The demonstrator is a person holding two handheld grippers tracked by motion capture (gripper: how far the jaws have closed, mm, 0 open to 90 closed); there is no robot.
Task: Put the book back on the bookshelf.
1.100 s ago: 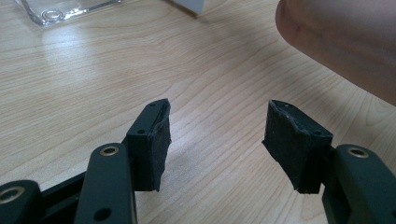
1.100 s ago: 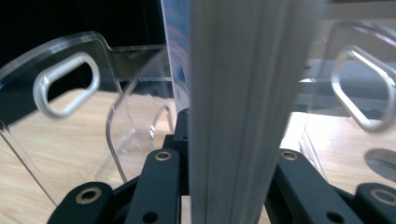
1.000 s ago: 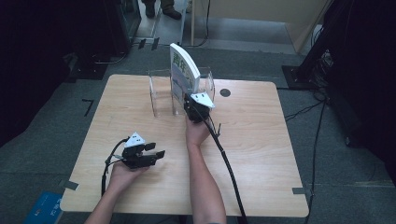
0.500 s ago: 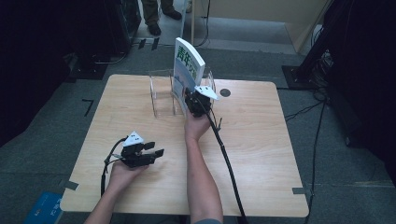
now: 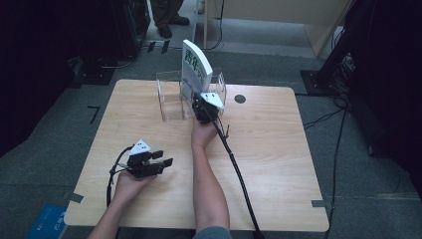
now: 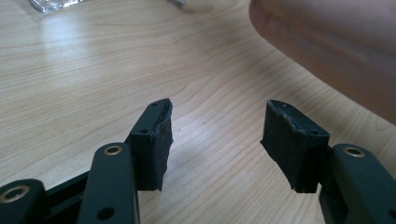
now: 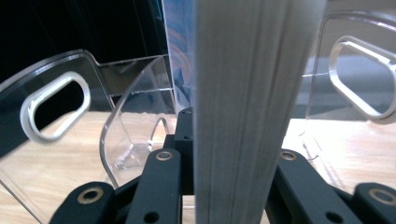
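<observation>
While right hand-held gripper clamps book (page edges close-up), left hand-held gripper gapes wide.

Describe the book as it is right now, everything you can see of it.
The book has a white cover with green printed characters and a thick block of pale pages, seen edge-on in the right gripper view. It stands upright, leaning slightly, at the clear plastic holder on the table's far side. The right gripper is clamped on its lower edge. Whether its bottom rests in the holder cannot be told.
</observation>
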